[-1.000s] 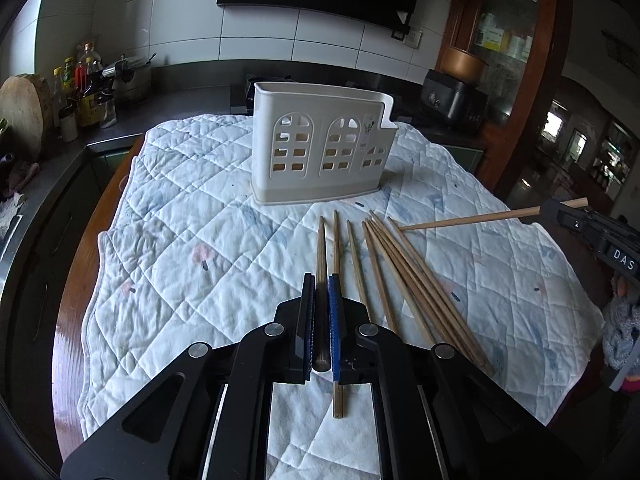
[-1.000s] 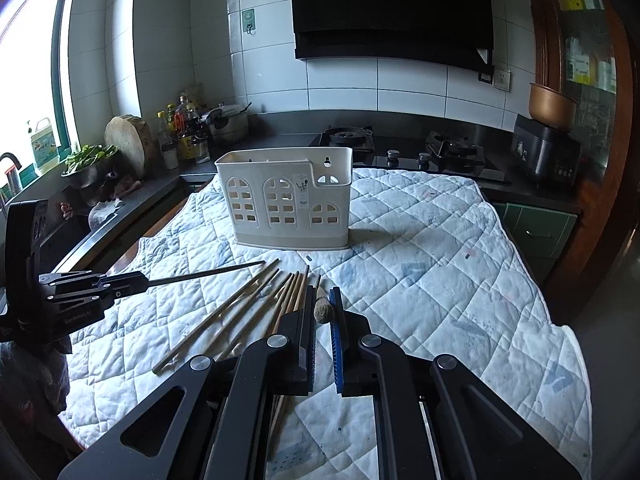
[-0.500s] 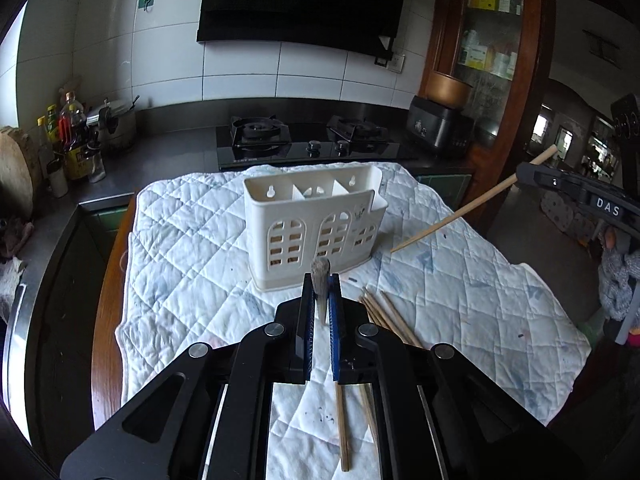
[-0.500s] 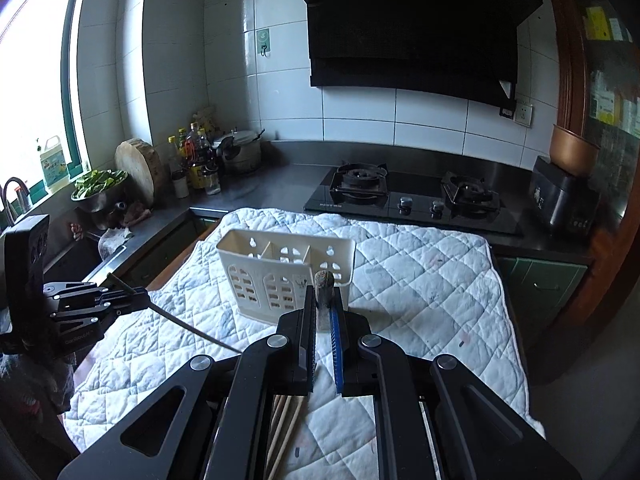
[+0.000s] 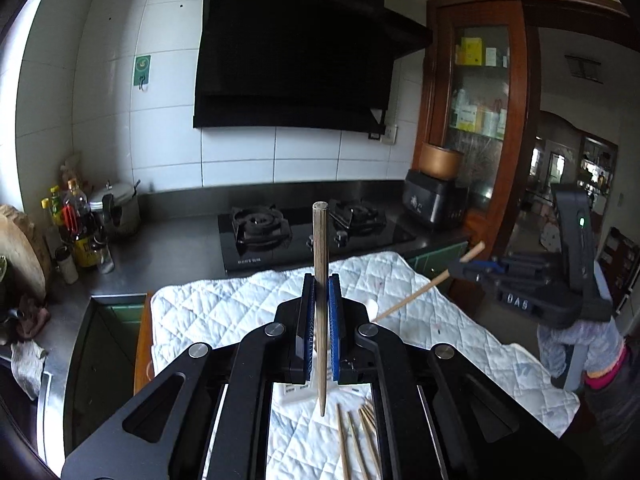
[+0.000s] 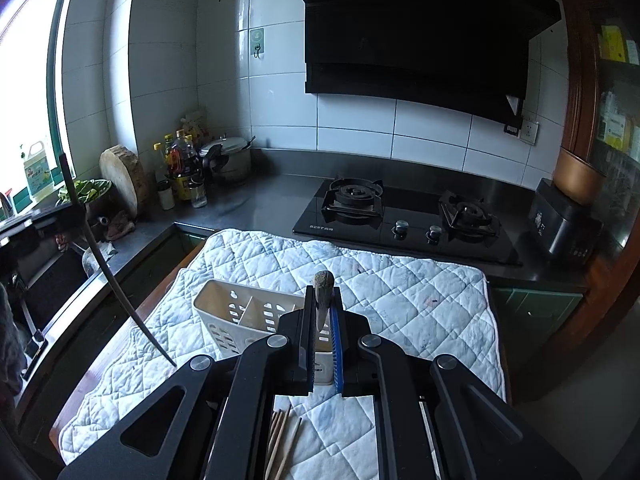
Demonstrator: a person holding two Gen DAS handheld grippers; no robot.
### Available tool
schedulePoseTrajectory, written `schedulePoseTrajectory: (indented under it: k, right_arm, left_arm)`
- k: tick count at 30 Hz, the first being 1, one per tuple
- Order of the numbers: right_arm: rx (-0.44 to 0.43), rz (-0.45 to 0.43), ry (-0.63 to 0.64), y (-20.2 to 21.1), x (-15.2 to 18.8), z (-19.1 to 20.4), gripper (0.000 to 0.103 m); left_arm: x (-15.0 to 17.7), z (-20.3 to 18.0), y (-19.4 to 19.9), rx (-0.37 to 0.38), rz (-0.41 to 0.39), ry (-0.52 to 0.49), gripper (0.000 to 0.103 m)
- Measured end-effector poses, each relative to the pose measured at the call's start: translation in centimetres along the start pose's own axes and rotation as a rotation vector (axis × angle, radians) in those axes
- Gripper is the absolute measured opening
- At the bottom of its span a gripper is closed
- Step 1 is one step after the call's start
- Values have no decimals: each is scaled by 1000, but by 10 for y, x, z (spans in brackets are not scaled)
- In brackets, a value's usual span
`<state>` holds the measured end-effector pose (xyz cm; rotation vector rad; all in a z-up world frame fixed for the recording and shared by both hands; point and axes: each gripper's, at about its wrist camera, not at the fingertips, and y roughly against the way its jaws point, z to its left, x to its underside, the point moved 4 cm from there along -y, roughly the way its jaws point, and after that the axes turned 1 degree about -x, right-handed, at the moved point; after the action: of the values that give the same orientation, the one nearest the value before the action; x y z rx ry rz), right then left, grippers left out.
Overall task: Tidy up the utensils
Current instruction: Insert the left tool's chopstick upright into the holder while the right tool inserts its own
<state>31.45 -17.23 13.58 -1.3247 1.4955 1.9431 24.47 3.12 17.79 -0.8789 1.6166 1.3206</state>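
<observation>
I am holding the left gripper (image 5: 319,320) pinched on a round tapered wooden chopstick (image 5: 320,288) standing upright above the white quilted cloth on the table (image 6: 420,300), while the right gripper (image 6: 322,336) is clamping a second pale wooden chopstick (image 6: 323,296) over the cream perforated plastic utensil caddy (image 6: 236,320). The loose wooden chopsticks (image 5: 360,436) are lying on the cloth just near of the caddy, below both grippers.
</observation>
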Motion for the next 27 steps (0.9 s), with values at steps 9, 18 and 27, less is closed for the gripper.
schedulePoseTrajectory:
  k: [9, 18, 27]
  right_arm:
    - [4, 86, 33, -33, 9, 3, 7]
    - [-12, 131, 26, -55, 24, 0, 7]
    - [-20, 117, 6, -58, 33, 1, 11]
  left_arm:
    - [-36, 16, -36, -89, -87, 44, 5]
    - [-1, 33, -98, -93, 51, 113, 5]
    - [34, 43, -111, -95, 117, 128, 9]
